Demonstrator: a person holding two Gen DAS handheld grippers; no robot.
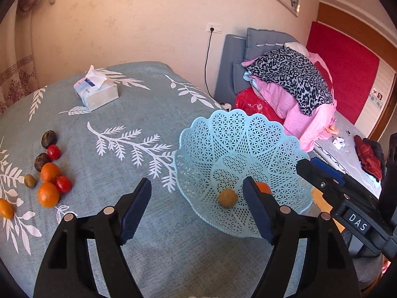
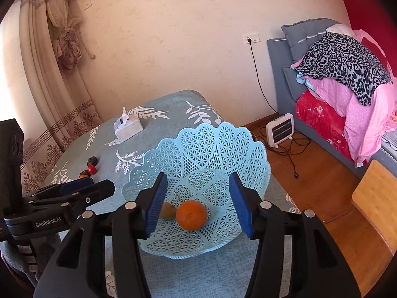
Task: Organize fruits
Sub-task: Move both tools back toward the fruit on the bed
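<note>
On my left, loose oranges point(image 1: 48, 194) and small red fruits point(image 1: 63, 184) cluster on the teal leaf-print cloth point(image 1: 153, 114). My left gripper point(image 1: 197, 207) gapes, holding nothing. The pale blue lattice plastic basket point(image 2: 223, 144) holds a round orange point(image 2: 191, 215) (plus a brownish-yellow fruit point(image 1: 227, 198)). My right gripper point(image 2: 197, 204) stands parted, empty.

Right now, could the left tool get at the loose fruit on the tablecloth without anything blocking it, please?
Probably yes. The left tool is open and empty, and the fruit cluster lies on bare tablecloth off to its left; the blue basket sits on the opposite side.
</note>
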